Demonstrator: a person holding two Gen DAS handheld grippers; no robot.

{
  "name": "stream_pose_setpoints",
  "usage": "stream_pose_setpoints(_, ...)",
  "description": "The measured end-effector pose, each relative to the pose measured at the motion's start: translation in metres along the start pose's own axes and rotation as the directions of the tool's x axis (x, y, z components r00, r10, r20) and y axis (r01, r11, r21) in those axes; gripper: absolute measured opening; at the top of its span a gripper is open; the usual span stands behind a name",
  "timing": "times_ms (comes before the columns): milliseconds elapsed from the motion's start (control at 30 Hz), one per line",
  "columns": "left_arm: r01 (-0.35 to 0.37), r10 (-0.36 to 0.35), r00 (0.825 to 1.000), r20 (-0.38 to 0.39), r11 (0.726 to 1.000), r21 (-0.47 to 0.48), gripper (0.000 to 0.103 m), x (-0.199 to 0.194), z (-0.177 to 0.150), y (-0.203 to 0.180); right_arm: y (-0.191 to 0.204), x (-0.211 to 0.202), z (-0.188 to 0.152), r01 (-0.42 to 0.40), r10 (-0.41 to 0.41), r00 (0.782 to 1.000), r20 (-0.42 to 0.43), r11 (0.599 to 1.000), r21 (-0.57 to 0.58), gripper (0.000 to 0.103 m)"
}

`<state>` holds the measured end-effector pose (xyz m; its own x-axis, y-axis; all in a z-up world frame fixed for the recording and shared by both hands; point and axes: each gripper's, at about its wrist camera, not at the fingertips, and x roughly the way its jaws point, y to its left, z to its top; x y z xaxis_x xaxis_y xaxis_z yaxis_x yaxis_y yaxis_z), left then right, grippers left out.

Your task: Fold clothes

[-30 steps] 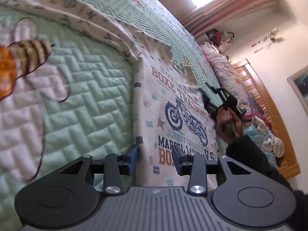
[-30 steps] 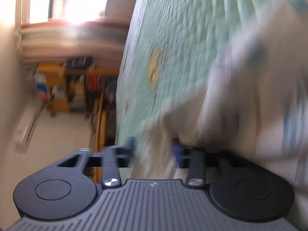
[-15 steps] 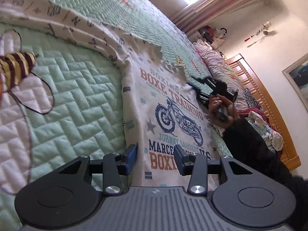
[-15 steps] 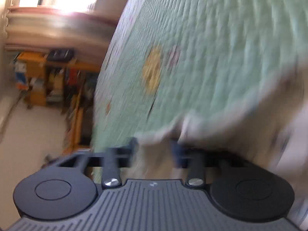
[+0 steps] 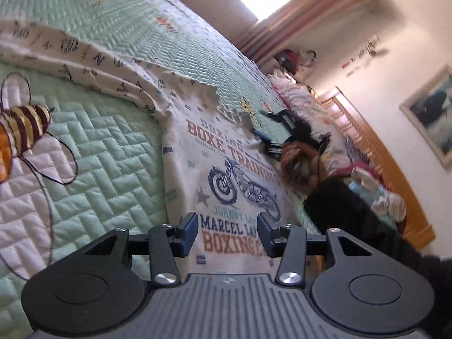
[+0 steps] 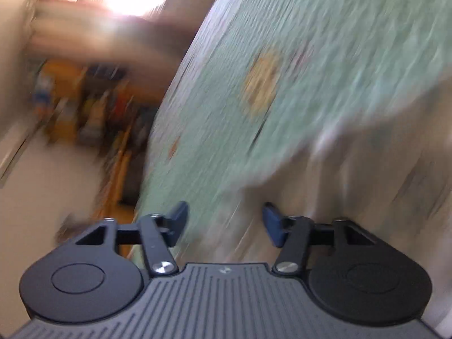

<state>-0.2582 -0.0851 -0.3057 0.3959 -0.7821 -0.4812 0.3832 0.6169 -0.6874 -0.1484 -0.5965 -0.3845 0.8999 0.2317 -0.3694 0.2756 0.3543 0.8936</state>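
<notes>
A white T-shirt [image 5: 226, 169] with a blue motorcycle print lies flat on the green quilted bedspread [image 5: 113, 169]. One lettered sleeve [image 5: 84, 59] stretches to the upper left. My left gripper [image 5: 227, 231] hovers over the shirt's lower hem. Its blue pads are apart and still opening, pressing on nothing. In the left wrist view a hand [image 5: 296, 166] holds my right gripper [image 5: 265, 127] at the shirt's far right edge, beside a rumpled bit of cloth. The right wrist view is heavily blurred. There my right gripper [image 6: 224, 217] is opening wide, with pale cloth [image 6: 367, 175] lying beyond its pads, not pinched.
A striped bee appliqué [image 5: 25, 130] sits on the quilt at the left. Pillows and a heap of clothes [image 5: 378, 195] lie along the wooden headboard [image 5: 375, 152] at the right. A framed picture [image 5: 432, 115] hangs on the wall. Blurred shelves [image 6: 84, 104] stand beyond the bed's edge.
My right gripper's jaws, narrow around cloth before, have spread wide and the gripper has swung sideways. My left gripper's jaws have widened and it has lifted a little.
</notes>
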Motion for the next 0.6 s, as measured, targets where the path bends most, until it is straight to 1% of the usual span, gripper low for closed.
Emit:
stream_pose_setpoints(33,-0.007,0.007,1.000,0.004,1.000,0.002,0.051,-0.002,-0.001,0.003,0.003,-0.011,-0.004,-0.055,0.054,0.998,0.017,0.998,0.031,0.056)
stream_pose_setpoints(67,-0.009,0.009,1.000,0.009,1.000,-0.013,0.052,-0.002,-0.001,0.008,0.006,-0.022,-0.007,-0.110,0.107,0.994,0.036,0.992,0.062,0.059)
stream_pose_setpoints(100,-0.010,0.011,1.000,0.014,0.999,-0.041,0.052,-0.001,-0.002,0.016,0.014,-0.030,-0.017,-0.168,0.168,0.986,0.004,0.984,0.057,0.062)
stream_pose_setpoints(133,-0.013,0.014,1.000,0.017,0.998,-0.068,0.052,-0.001,-0.003,0.022,0.025,-0.036,-0.035,-0.207,0.209,0.975,-0.070,0.978,0.028,0.065)
stream_pose_setpoints(200,-0.001,0.005,0.999,0.037,0.993,-0.120,0.052,-0.002,-0.005,0.030,0.044,-0.039,-0.081,-0.222,0.208,0.951,-0.229,0.974,-0.039,0.067)
stream_pose_setpoints(267,0.013,-0.004,0.998,0.055,0.987,-0.161,0.052,-0.005,-0.007,0.035,0.053,-0.037,-0.132,-0.231,0.195,0.912,-0.362,0.971,-0.059,0.067)
stream_pose_setpoints(333,0.008,0.003,0.998,0.067,0.987,-0.158,0.052,-0.015,-0.009,0.033,0.059,-0.026,-0.174,-0.237,0.197,0.876,-0.440,0.971,-0.036,0.067)
stream_pose_setpoints(367,0.001,0.012,0.997,0.077,0.988,-0.154,0.052,-0.022,-0.008,0.033,0.062,-0.019,-0.190,-0.232,0.189,0.865,-0.465,0.972,-0.035,0.067)
stream_pose_setpoints(433,-0.016,0.032,0.994,0.101,0.988,-0.151,0.053,-0.038,-0.007,0.034,0.064,-0.006,-0.195,-0.209,0.162,0.852,-0.499,0.977,-0.040,0.067)
stream_pose_setpoints(500,-0.028,0.052,0.989,0.140,0.986,-0.163,0.058,-0.058,-0.007,0.038,0.070,-0.003,-0.205,-0.188,0.124,0.840,-0.528,0.980,-0.069,0.067)
stream_pose_setpoints(600,-0.013,0.050,0.982,0.185,0.981,-0.193,0.059,-0.079,-0.008,0.048,0.074,-0.031,-0.204,-0.204,0.136,0.846,-0.515,0.976,-0.077,0.067)
